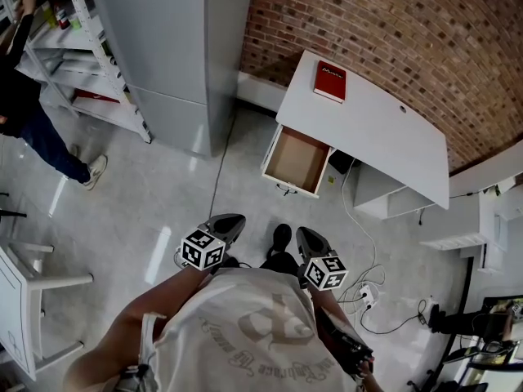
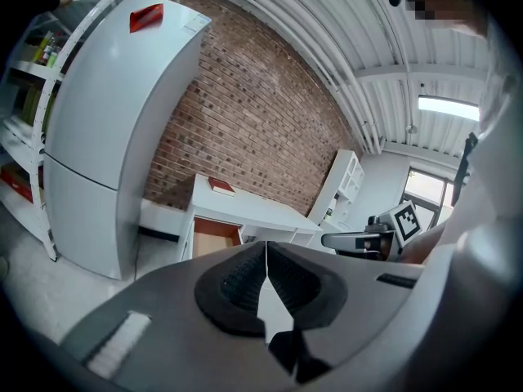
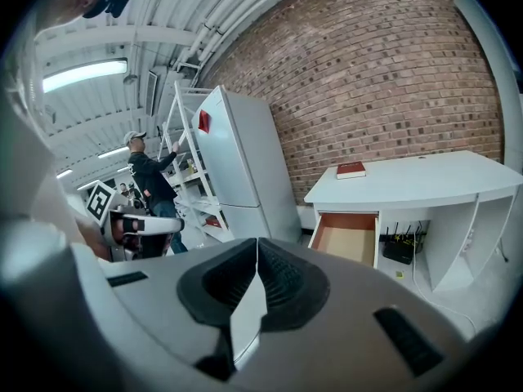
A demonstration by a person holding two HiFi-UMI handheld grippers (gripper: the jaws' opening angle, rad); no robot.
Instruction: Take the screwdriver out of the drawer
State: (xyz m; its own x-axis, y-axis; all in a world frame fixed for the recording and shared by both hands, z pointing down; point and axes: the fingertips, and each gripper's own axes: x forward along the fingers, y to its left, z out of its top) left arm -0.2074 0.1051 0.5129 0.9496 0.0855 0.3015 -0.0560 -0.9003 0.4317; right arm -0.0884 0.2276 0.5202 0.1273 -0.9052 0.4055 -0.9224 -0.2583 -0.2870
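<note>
The left gripper (image 2: 265, 256) and the right gripper (image 3: 257, 256) are both held close to the person's chest, each with its ridged pads pressed together and nothing between them; the white desk (image 1: 384, 137) stands well apart from them against the brick wall (image 1: 392, 31), with a red book (image 1: 330, 81) on its top; its drawer (image 1: 296, 162) is pulled out, and its tan floor looks bare in every view; no screwdriver can be made out, perhaps because it is too small to tell at this range or lies tight against a drawer wall. The step in hand seems to be the approach, so the task looks barely begun; doing it well means walking up square to the open drawer, keeping clear of the cables (image 1: 359, 243) trailing on the floor beside the desk, and looking down into the drawer before committing; one gripper should spread its jaws before it dips in, come down across the tool's handle rather than its thin shaft, and lift straight up so that nothing knocks the drawer front.
</note>
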